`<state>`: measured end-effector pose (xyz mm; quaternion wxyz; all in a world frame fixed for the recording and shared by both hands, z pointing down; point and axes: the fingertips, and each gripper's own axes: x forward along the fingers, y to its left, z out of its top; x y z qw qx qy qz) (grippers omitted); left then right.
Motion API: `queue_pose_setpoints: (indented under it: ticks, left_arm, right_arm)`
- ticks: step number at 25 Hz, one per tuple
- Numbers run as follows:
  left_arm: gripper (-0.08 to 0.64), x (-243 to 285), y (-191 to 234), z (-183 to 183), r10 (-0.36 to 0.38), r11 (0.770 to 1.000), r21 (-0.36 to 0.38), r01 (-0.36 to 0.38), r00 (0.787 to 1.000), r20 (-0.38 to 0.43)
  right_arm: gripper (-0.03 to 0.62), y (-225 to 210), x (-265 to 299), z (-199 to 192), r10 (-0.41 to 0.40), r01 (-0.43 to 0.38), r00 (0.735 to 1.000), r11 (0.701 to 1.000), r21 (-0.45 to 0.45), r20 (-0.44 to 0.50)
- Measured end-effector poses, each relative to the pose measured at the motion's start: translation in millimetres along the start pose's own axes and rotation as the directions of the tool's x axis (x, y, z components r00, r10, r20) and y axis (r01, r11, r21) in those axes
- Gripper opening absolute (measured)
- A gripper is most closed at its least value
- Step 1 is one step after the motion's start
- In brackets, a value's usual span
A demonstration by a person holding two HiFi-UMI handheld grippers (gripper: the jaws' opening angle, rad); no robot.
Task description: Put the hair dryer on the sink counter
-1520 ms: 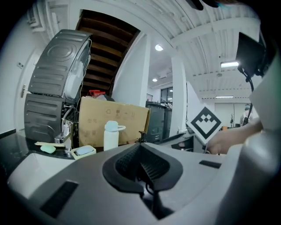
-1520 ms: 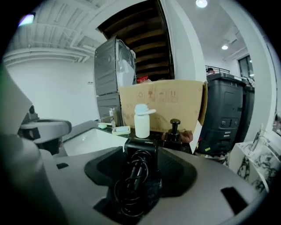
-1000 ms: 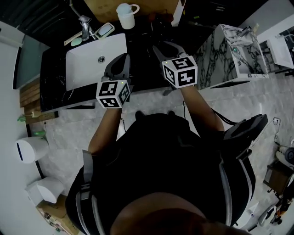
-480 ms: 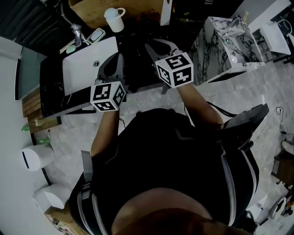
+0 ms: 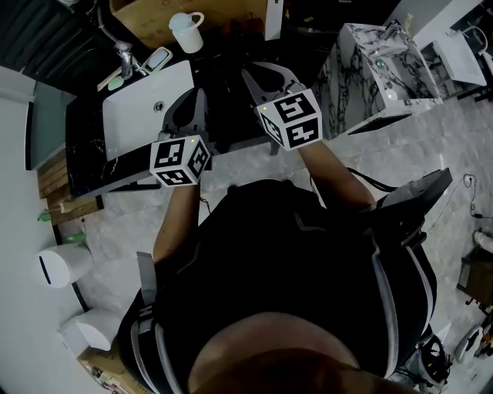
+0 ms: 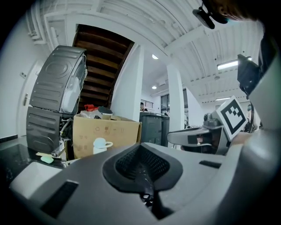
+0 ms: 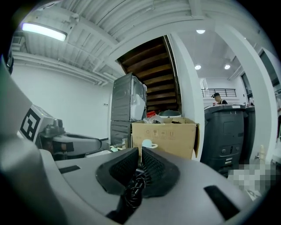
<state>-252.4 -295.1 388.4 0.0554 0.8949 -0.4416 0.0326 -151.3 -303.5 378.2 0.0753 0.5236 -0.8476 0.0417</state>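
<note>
Nearest, left gripper (image 6: 140,151) with jaws pressed together, empty; beside it, right gripper (image 7: 139,151), jaws just closing to a thin slit, nothing pinched. Beyond both, black sink counter (image 5: 88,146) and white cup (image 5: 186,32); hair dryer not distinguishable against that dark top.

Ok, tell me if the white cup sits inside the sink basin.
No, the white cup stands outside the sink basin, beside the cardboard box.

— Where's the sink (image 5: 142,111)?
— In the worktop (image 5: 85,146), below-left of the left gripper's (image 5: 196,98) jaws, farther left of the right gripper's (image 5: 266,77).
— The cup (image 5: 187,31)?
— Ahead of both jaws, before the box (image 5: 142,19). Tap (image 5: 123,55) ahead-left, behind the sink.
</note>
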Motion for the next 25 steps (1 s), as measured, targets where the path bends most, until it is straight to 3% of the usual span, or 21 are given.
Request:
queue_pose_setpoints:
  ticks: [25]
  left_arm:
    - [0.002,14.8,15.8,5.8,0.036,0.999,0.021,-0.036,0.999,0.008]
  right_arm:
    - [0.035,-20.9,22.7,-8.4,-0.007,0.009,1.000,0.998,0.060,-0.029]
